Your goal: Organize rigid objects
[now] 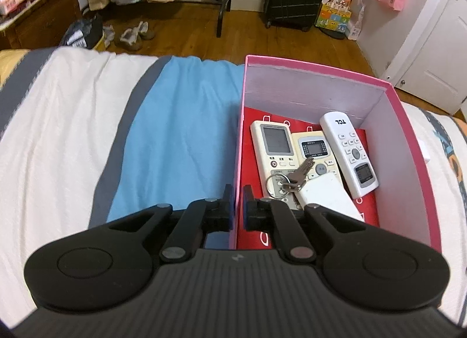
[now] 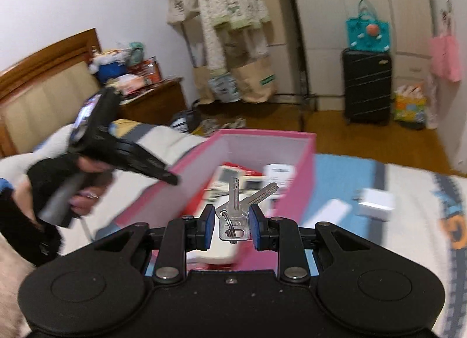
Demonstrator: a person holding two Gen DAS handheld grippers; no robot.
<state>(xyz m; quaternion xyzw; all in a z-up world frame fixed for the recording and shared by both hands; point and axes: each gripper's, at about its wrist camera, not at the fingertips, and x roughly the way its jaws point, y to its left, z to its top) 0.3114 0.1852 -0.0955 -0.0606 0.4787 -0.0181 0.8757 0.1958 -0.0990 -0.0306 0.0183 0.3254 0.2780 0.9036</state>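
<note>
A pink box (image 1: 321, 71) stands on the bed. It holds three white remotes (image 1: 274, 148) (image 1: 316, 151) (image 1: 350, 148) and a flat white item (image 1: 327, 198). My left gripper (image 1: 239, 203) is shut on the box's left wall near the front corner, one pad on each side. From the right wrist view it (image 2: 170, 177) shows blurred at that wall of the box (image 2: 294, 168). My right gripper (image 2: 232, 221) hovers over the near end with a bunch of keys (image 2: 233, 192) sharp between its blue pads, heads pinched. The left wrist view shows a key bunch (image 1: 300, 176) over the remotes and no right gripper.
The bed cover (image 1: 181, 139) is striped blue, white and grey. A white charger (image 2: 375, 200) lies on it right of the box. A gloved hand (image 2: 58, 174) holds the left tool. Beyond the bed are wooden floor, a black suitcase (image 2: 366, 84), a clothes rack (image 2: 233, 17) and a nightstand (image 2: 151, 98).
</note>
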